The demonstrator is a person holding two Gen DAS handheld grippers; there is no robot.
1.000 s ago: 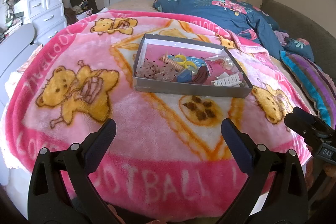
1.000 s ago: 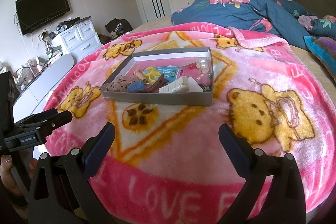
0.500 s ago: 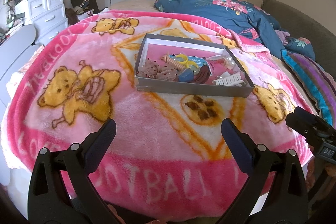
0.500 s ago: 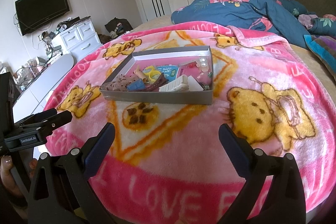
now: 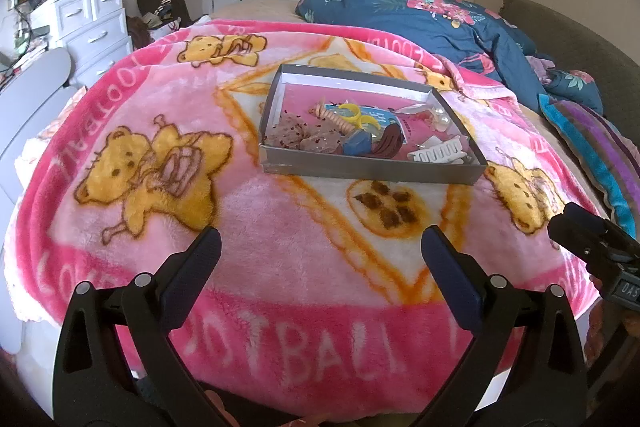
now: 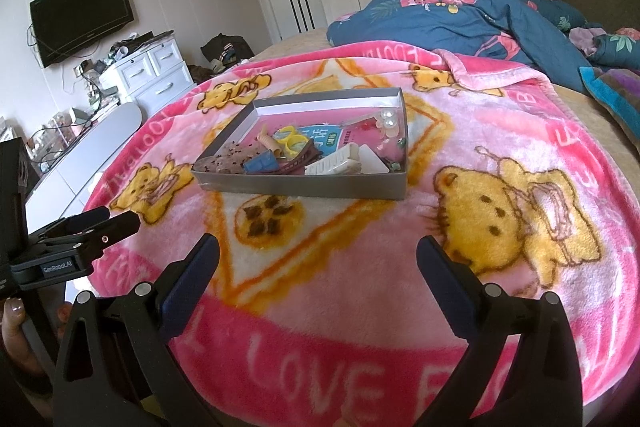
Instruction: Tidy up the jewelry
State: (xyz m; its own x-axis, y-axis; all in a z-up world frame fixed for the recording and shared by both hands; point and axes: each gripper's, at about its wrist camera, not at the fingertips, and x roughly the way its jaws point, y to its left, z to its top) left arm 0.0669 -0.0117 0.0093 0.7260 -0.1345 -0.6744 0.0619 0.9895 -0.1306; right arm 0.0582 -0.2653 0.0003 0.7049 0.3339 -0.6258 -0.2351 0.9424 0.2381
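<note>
Black tool [image 5: 320,255], blue pads [image 5: 191,275]

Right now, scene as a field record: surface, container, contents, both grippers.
surface: pink fleece bear-print blanket on a bed
container: shallow grey cardboard box, open, no lid
contents: white plastic claw clip, yellow plastic rings, pearl beads, blue piece
left gripper: open, empty, short of the box
right gripper: open, empty, short of the box
</note>
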